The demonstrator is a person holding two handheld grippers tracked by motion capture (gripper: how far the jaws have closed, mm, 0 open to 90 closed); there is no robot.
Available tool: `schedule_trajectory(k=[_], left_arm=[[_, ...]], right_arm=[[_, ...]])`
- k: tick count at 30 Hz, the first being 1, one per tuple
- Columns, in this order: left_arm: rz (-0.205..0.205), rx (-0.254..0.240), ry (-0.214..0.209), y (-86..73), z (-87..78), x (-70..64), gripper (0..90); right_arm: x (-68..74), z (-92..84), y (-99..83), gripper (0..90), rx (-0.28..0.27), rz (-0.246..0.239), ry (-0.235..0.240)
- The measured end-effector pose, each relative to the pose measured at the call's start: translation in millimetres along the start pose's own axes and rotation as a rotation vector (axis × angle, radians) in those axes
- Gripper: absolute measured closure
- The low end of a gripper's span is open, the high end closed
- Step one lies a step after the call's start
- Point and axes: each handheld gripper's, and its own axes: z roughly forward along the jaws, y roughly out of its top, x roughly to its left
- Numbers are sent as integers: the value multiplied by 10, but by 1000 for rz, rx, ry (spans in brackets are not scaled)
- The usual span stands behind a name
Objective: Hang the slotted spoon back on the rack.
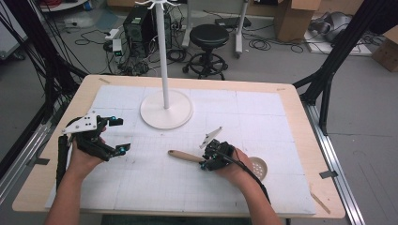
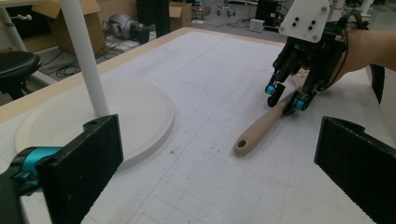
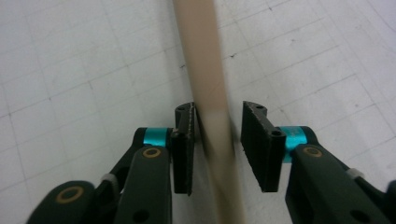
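Black R gripper (image 3: pixel 217 149) jaws straddle wooden handle (image 3: pixel 205 70): one pad touching, other apart, not clamped.
Grasp step; next I'd squeeze fully, then lift. L gripper (image 2: pixel 215 177) gapes empty.

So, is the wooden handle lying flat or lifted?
Lying flat: the wooden handle rests along the white mat, between the right hand-held gripper's jaws.

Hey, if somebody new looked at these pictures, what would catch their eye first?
Probably the right hand-held gripper straddling the handle of a wooden spoon lying on the white mat, one pad touching it and a gap at the other. Next, the tall white stand at the table's far middle, and the left hand-held gripper open.
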Motion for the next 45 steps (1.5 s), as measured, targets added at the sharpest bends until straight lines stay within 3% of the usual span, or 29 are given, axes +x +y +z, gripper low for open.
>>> schedule_trajectory(k=[8,12,16,24,33,34,35,39,45], left_arm=[[-2,1,0,0,2,-4,17],[1,1,0,2,-3,-2,17],[-1,-5,4,5,-22,5,17],[-5,-21,12,12,-62,13,17],[1,-34,13,35,-92,5,17],[1,-36,14,39,-100,3,17],[2,-39,14,41,-107,5,17],[0,-45,15,43,-118,9,17],[2,-44,14,50,-117,2,17]], right_arm=[[30,-2,31,715,27,4,-6],[60,-3,49,743,36,-31,-18],[54,-20,49,744,23,-30,-28],[-63,-407,44,745,-169,25,-36],[-159,-672,90,745,-273,50,-15],[-190,-755,109,745,-311,57,-13],[-190,-755,109,745,-311,57,-13],[-264,-976,183,745,-394,62,-12],[-338,-1132,305,745,-430,53,-22]])
